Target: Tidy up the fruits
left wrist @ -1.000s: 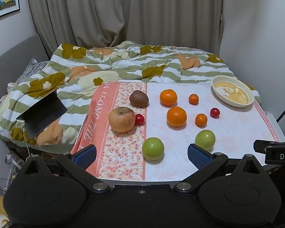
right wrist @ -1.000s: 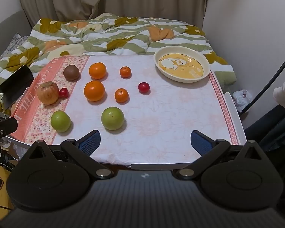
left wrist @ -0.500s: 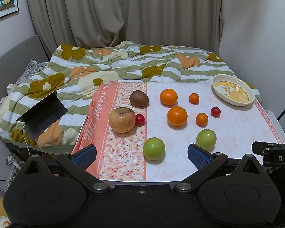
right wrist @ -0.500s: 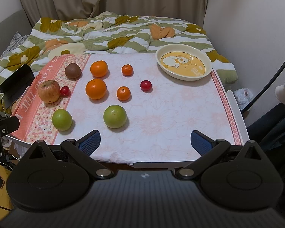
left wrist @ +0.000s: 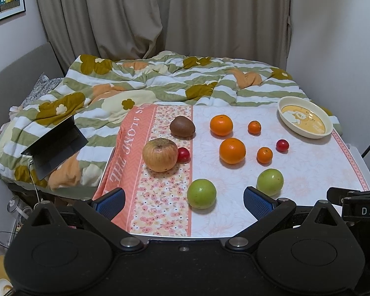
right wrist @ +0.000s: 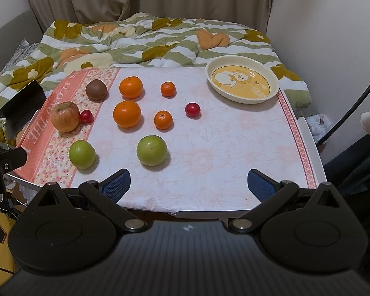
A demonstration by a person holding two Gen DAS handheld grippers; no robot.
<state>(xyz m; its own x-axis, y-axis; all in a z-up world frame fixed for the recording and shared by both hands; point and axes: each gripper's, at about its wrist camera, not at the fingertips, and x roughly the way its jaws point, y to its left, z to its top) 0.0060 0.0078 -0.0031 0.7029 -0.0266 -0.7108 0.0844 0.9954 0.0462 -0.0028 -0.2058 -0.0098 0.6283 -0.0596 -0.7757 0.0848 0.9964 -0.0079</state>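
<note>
Grippers: your left gripper (left wrist: 183, 201) and right gripper (right wrist: 188, 183) both hang spread wide and empty at the near edge of the surface (right wrist: 234, 153).
Fruit: all lies loose, left of the empty bowl (right wrist: 241, 81).
Key relation: the green apple (right wrist: 151, 150) sits just ahead-left of your right gripper, likely the nearer one.

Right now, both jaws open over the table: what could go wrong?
1. The small red fruit touches the apple; grabbing either may send the other rolling.
2. Round green fruits sit near the table's front edge and could roll off if nudged.
3. The dish sits at the far corner.
</note>
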